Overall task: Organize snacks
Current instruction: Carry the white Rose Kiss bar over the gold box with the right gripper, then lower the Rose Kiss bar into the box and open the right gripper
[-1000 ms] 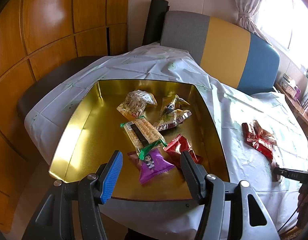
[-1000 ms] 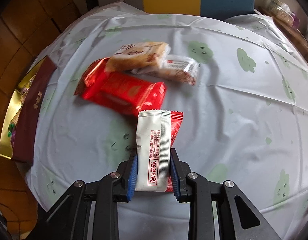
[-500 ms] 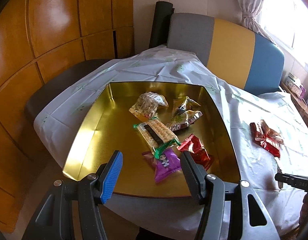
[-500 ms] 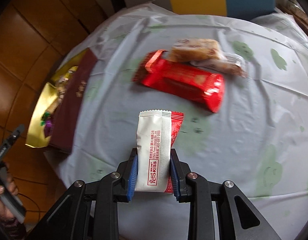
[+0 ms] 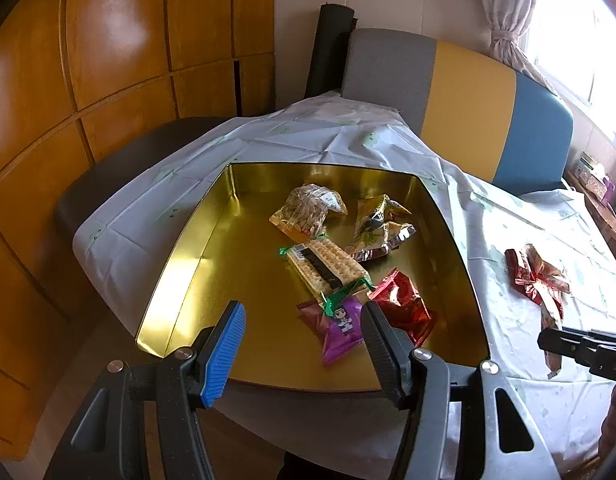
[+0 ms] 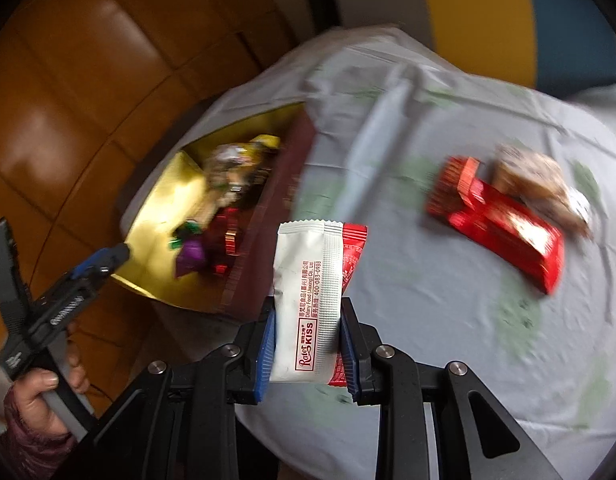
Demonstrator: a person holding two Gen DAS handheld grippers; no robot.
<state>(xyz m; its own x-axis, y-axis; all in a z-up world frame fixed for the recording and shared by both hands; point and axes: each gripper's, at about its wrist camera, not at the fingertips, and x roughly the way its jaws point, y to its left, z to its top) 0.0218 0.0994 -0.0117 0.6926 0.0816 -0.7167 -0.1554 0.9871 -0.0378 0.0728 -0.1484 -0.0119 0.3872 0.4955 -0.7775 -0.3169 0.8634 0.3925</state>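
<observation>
Right gripper (image 6: 308,340) with white packet (image 6: 308,300), nearer gold tin (image 6: 156,216).

Both wrist views slant down; share gold tin (image 5: 196,240).

Ahead of the left hand-held gripper we are seeing glossy orange wood panelling (image 5: 120,60) curving round the left, a bench back (image 5: 459,108) in grey, yellow and blue beyond the table (image 5: 308,136), and daylight pouring through a curtained window (image 5: 563,20) upper right.
</observation>
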